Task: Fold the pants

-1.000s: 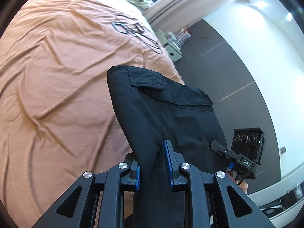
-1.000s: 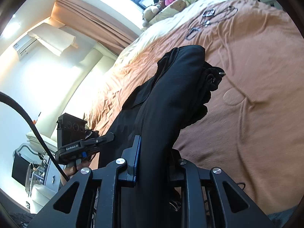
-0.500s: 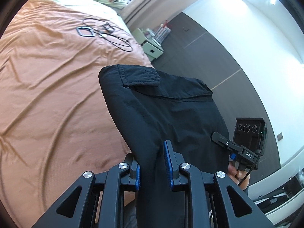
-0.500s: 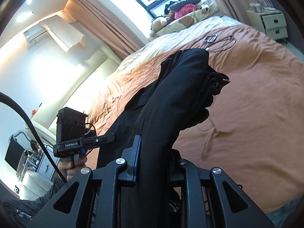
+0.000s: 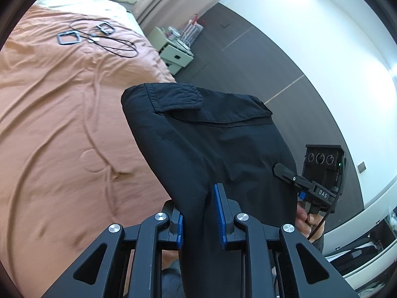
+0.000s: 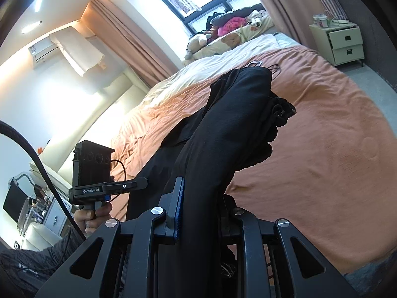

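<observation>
Black pants (image 5: 213, 134) hang in the air over the orange bedspread (image 5: 62, 124), stretched between both grippers. My left gripper (image 5: 198, 208) is shut on one edge of the cloth, which bulges up between its blue pads; a flapped pocket (image 5: 178, 96) shows at the top. In the right wrist view my right gripper (image 6: 201, 203) is shut on another bunched edge of the pants (image 6: 223, 129), its right finger hidden by cloth. Each view shows the other gripper gripping the pants' far side: the right one (image 5: 285, 171) and the left one (image 6: 139, 183).
Cables and small dark frames (image 5: 72, 37) lie on the bed's far part. Pillows and plush toys (image 6: 223, 32) are piled at the head by the window. A pale green nightstand (image 6: 342, 42) stands beside the bed on the grey floor.
Both grippers have carried the pants sideways and a little up, toward the bed's side edge. More floor and wall now show. The grips are unchanged.
</observation>
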Motion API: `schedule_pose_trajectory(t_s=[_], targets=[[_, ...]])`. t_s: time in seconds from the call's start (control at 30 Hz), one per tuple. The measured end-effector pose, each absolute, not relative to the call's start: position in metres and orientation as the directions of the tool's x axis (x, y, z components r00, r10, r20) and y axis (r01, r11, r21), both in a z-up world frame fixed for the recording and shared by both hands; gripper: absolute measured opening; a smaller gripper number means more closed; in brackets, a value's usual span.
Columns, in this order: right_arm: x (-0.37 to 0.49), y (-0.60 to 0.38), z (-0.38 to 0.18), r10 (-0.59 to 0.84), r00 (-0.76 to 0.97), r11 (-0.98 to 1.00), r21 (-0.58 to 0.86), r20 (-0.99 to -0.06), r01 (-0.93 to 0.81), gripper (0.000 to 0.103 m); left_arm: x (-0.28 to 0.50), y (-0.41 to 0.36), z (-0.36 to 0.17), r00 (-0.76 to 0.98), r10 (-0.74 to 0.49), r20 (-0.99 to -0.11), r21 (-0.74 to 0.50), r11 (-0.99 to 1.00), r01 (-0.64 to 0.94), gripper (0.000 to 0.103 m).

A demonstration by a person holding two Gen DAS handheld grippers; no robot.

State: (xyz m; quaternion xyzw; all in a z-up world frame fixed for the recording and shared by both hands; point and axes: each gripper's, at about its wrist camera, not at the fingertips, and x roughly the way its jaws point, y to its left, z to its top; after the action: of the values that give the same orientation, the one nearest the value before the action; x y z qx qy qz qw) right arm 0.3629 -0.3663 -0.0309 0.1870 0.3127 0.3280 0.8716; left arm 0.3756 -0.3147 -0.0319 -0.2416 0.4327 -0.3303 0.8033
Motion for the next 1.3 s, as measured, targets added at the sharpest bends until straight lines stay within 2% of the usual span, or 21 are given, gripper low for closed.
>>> schedule_pose_trajectory(t_s=[0.63, 0.83, 1.3], targets=[[0.377, -0.437, -0.007, 0.606, 0.619, 0.793, 0.437, -0.499, -0.423, 0.018, 0.462, -0.437, -0.065, 0.331, -0.781, -0.529, -0.692, 0.623, 0.365, 0.023], [0.387, -0.452, -0.003, 0.582, 0.622, 0.812, 0.408, -0.524, -0.417, 0.018, 0.485, -0.471, -0.074, 0.319, -0.777, -0.543, -0.664, 0.630, 0.402, 0.023], [0.403, -0.461, 0.011, 0.517, 0.617, 0.856, 0.359, -0.593, -0.373, 0.018, 0.505, -0.497, -0.092, 0.310, -0.804, -0.507, -0.704, 0.594, 0.390, 0.023]])
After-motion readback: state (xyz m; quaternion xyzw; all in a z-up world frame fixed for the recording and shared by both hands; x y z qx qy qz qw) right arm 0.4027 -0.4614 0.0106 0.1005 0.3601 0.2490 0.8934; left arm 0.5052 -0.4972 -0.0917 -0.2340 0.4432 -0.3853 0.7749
